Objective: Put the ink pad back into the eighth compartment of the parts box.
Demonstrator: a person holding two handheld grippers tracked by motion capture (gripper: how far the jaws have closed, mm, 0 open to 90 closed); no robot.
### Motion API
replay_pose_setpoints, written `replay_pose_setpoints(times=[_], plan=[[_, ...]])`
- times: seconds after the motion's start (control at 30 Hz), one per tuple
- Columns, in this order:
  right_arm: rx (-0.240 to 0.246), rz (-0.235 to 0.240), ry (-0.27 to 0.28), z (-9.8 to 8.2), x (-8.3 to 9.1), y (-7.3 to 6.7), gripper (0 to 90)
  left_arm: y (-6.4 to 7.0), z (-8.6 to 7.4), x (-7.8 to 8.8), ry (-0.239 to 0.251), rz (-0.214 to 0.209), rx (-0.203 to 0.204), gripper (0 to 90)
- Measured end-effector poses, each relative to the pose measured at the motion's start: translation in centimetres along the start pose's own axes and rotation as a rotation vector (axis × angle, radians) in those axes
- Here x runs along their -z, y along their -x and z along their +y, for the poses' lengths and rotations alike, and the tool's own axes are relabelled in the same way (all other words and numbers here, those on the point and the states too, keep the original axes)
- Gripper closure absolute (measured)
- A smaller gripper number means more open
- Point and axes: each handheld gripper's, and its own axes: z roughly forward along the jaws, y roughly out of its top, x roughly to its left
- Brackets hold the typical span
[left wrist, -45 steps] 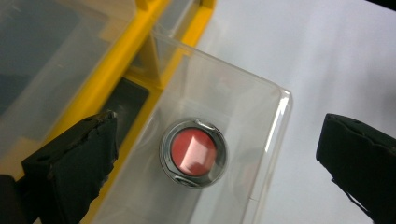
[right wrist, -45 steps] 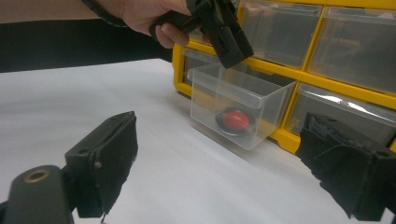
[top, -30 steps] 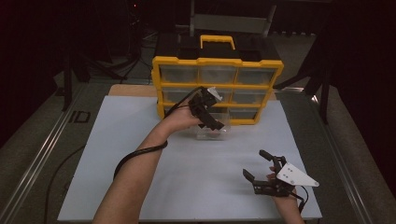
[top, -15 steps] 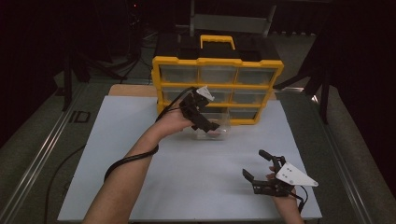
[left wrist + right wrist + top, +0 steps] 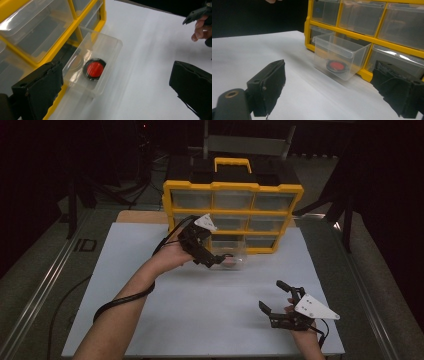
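- A yellow box of drawers (image 5: pixel 232 215) stands at the far side of the white table (image 5: pixel 150 270).
- One clear drawer (image 5: pixel 96 62) in the bottom row sticks out of the box.
- A red and black disc (image 5: pixel 94 69) lies inside that drawer.
- The left gripper (image 5: pixel 220 261) is just beside the drawer, jaws wide apart, holding nothing.
- The right gripper (image 5: pixel 277 302) is near the table's front edge, jaws wide apart and empty.

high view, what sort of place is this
Probably a workshop-style bench in a dark room: a white sheet covers the table, a yellow parts organiser with clear plastic drawers stands on it, and metal frame rails run alongside.
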Motion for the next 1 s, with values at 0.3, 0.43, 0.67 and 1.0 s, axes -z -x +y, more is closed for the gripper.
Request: replay_pose_setpoints(times=[0.3, 0.43, 0.67, 1.0], plan=[[0.002, 0.004, 0.002, 0.1, -0.1, -0.2, 11.6, 0.8, -2.0, 2.3, 0.019, 0.021, 0.017, 0.1], [0.003, 0.007, 0.002, 0.1, -0.1, -0.2, 11.6, 1.1, -2.7, 3.4, 0.023, 0.037, 0.018, 0.1], [0.004, 0.010, 0.003, 0.2, -0.1, -0.3, 11.6, 2.0, -3.6, 5.6, 0.050, 0.058, 0.017, 0.1], [0.006, 0.003, 0.007, 0.3, 0.1, -0.2, 11.6, 3.2, -5.4, 8.0, 0.070, 0.089, 0.008, 0.1]])
